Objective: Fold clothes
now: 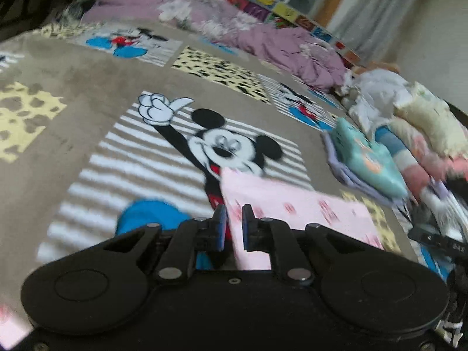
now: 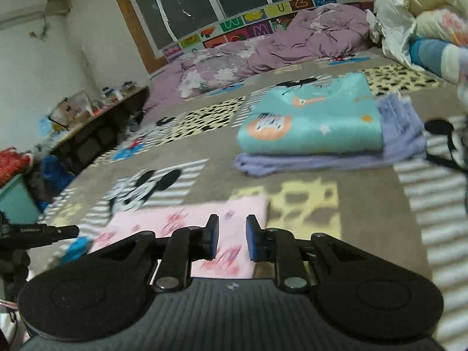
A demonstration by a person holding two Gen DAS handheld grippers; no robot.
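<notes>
On the bed blanket point(image 1: 73, 67), folded pink garment point(image 1: 295, 213) lies flat near both cameras, open blanket beyond its edges. Left hand-held gripper point(image 1: 234, 228) narrowly parted over its left edge; right hand-held gripper point(image 2: 232, 241) parted above it, gripping nothing. Teal folded garment point(image 2: 313, 122) on purple one point(image 2: 403, 137) lies to the right; clothes heap point(image 1: 409, 122) crowds that side.

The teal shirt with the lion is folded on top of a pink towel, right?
Not quite. The teal shirt is folded on top of a purple cloth, as the right wrist view shows. The pink garment lies apart, nearer the jaws.
</notes>
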